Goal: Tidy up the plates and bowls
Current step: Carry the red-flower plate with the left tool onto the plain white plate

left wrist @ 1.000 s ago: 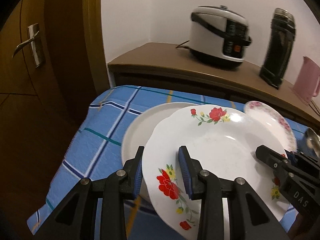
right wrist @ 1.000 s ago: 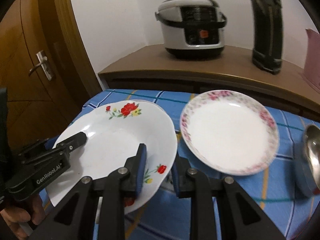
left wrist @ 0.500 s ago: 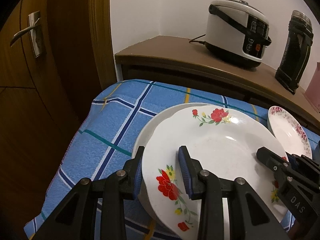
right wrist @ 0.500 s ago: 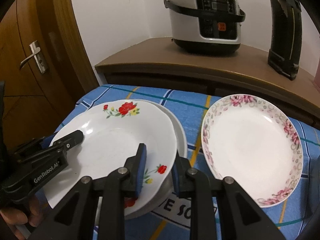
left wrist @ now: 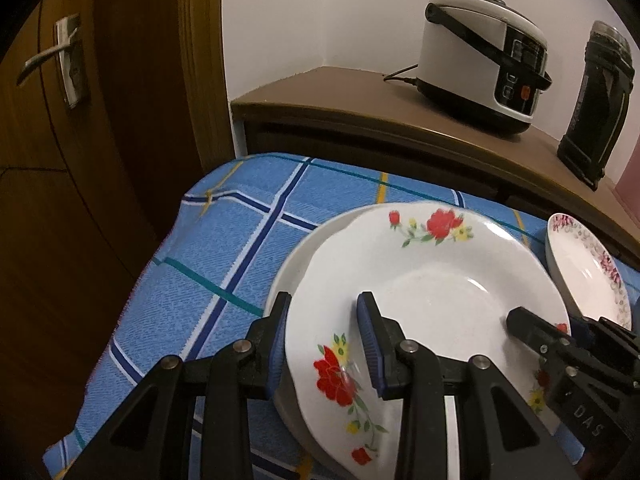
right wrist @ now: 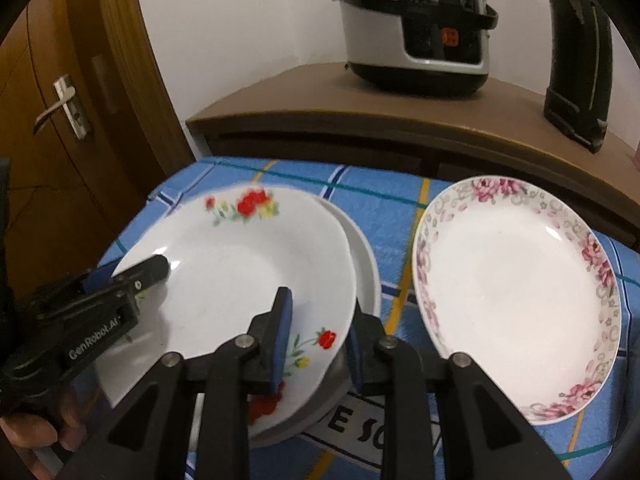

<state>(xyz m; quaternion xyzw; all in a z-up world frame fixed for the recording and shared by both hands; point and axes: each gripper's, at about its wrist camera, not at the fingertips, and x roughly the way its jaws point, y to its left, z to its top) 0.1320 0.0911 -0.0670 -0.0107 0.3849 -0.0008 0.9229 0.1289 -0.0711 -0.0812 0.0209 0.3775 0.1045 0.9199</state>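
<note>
Blue-checked tabletop (left wrist: 224, 248): red-flowered plate (right wrist: 240, 272) now lowered onto plain white plate (right wrist: 366, 276), pink-rimmed plate (right wrist: 516, 280) just beside. Left tongs (left wrist: 326, 344) straddle its rim, grip uncertain; right tongs (right wrist: 318, 340) just been opening, rim between. Judged: stacking done, release under way.

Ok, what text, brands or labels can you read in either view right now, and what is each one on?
"GenRobot.AI": white lettering on the left gripper, seen from the right wrist.
"DAS": on the right gripper, seen from the left wrist.
"E SO": large dark letters, partly hidden, on a white patch of the cloth under the plates.
Rice cooker panel: markings too blurred to read.
</note>
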